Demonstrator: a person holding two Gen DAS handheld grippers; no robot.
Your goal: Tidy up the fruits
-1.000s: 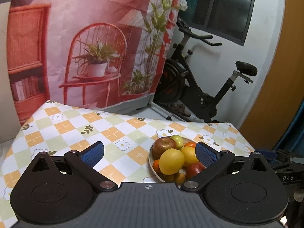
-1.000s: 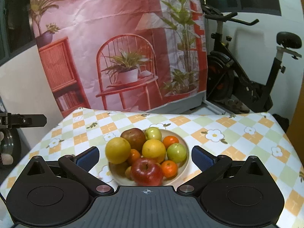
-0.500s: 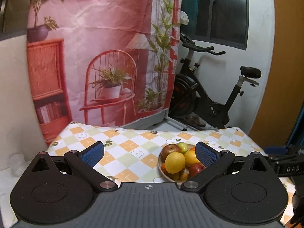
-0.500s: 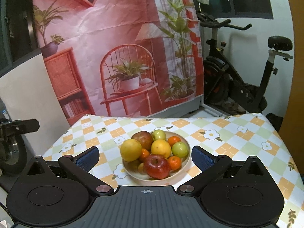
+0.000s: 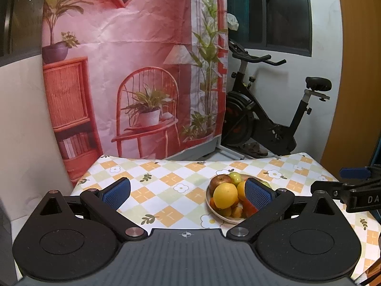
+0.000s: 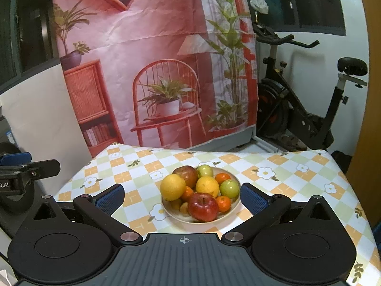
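Observation:
A cream bowl (image 6: 234, 206) heaped with fruit sits mid-table in the right wrist view: a red apple (image 6: 203, 206) in front, a yellow orange (image 6: 172, 186) at left, a green apple (image 6: 229, 188) at right, small tangerines between. My right gripper (image 6: 182, 196) hangs open in front of and above the bowl, holding nothing. In the left wrist view the same bowl (image 5: 215, 212) lies right of centre, partly behind the right finger. My left gripper (image 5: 188, 194) is open and empty, back from the table's near edge.
A checked flower-print cloth (image 6: 281, 174) covers the table. A printed pink backdrop (image 6: 154, 71) hangs behind it, with an exercise bike (image 6: 304, 109) at the back right. The other gripper shows at the frame edge in each view (image 5: 357, 186) (image 6: 21, 166).
Both grippers have drawn back and risen from the table; the bowl looks smaller and more of the room shows. Both stay open and empty. The fruit has not moved.

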